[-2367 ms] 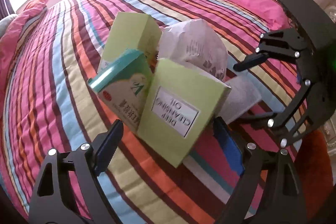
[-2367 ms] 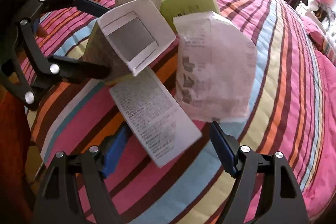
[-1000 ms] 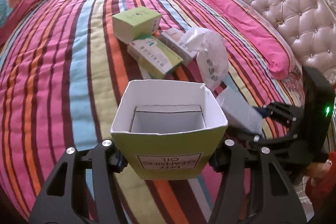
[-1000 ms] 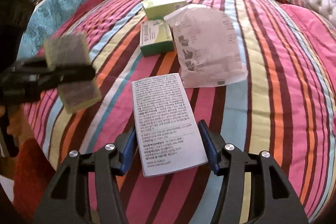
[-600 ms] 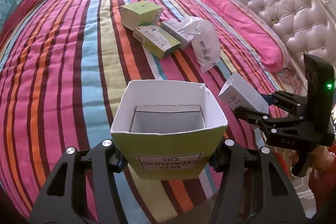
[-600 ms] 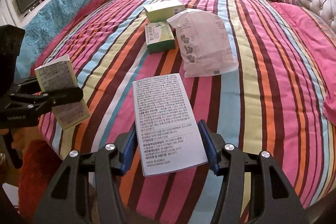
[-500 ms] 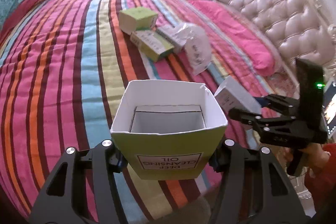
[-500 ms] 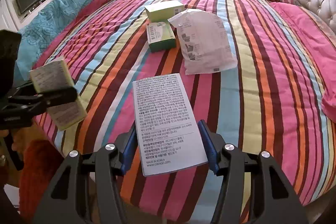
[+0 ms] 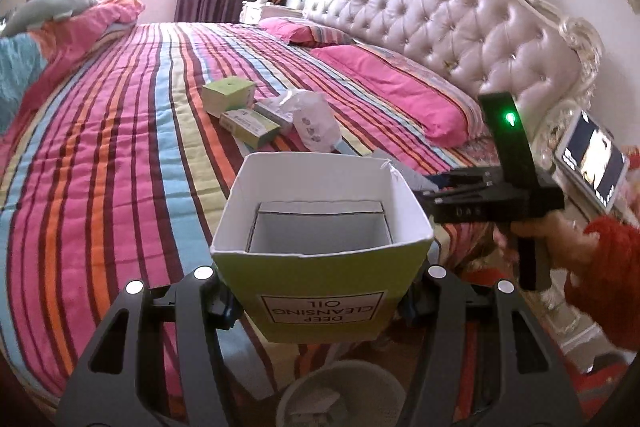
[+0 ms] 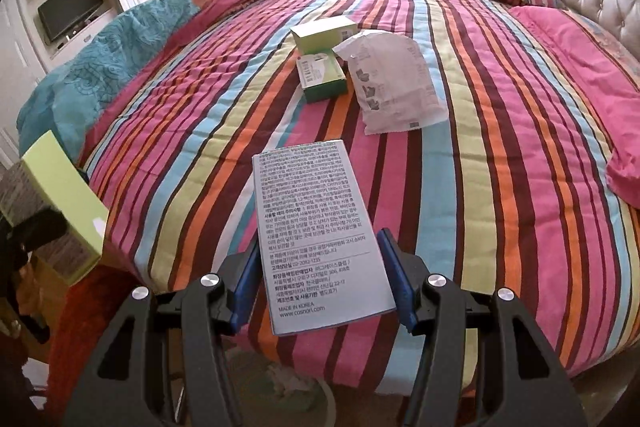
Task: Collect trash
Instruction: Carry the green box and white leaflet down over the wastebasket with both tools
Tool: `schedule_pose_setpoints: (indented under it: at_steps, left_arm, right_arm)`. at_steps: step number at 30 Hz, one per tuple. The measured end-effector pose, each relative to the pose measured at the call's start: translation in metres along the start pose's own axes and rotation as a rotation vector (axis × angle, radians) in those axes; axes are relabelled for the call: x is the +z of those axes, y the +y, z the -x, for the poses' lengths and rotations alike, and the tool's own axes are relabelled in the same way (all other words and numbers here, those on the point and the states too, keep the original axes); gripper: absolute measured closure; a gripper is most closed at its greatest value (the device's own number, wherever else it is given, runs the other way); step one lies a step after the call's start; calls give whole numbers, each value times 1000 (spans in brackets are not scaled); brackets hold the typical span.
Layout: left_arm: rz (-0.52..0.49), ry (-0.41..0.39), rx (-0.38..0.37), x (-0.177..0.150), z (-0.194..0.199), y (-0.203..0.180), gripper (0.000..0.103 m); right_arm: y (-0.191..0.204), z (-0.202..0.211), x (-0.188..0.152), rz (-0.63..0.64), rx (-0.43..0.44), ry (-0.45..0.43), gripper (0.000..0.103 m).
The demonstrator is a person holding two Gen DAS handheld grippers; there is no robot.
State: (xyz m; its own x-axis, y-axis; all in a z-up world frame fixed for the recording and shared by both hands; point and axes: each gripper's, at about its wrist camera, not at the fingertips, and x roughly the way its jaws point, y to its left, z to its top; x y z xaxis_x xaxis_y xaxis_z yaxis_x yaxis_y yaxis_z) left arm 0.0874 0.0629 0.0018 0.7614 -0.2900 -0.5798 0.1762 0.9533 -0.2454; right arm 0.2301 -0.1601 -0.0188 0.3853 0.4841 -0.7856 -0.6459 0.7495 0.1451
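My left gripper (image 9: 320, 301) is shut on an open green "Deep Cleansing Oil" box (image 9: 320, 255), held off the bed's near edge, above a white bin (image 9: 340, 395). My right gripper (image 10: 320, 283) is shut on a white printed box (image 10: 316, 239), also held beyond the bed's edge. The right gripper shows in the left wrist view (image 9: 432, 189), to the right of the green box. The green box also shows at the left edge of the right wrist view (image 10: 60, 211). Two green boxes (image 10: 322, 77) and a white plastic bag (image 10: 394, 83) lie mid-bed.
The striped bedspread (image 10: 500, 155) fills both views. A tufted headboard (image 9: 460, 39) and pink pillows (image 9: 392, 91) are at the right. A phone (image 9: 592, 159) sits by the headboard. An orange-red rug (image 10: 84, 311) covers the floor by the bed.
Both grippers closed on their boxes, lifted them off the bed and drew back past its near edge. The bin has come into view below the left gripper.
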Motion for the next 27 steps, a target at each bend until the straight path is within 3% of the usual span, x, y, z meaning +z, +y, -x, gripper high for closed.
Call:
schedule_pose_setpoints:
  at_steps: [7, 12, 27]
  left_arm:
    - [-75, -8, 2, -20, 28, -24, 47]
    - [-125, 39, -9, -39, 35, -42, 47]
    - [-151, 389, 22, -114, -3, -47, 47]
  right_arm:
    - [6, 30, -28, 30, 10, -7, 50]
    - [16, 47, -51, 40, 29, 5, 50]
    - [55, 43, -123, 73, 66, 121, 50]
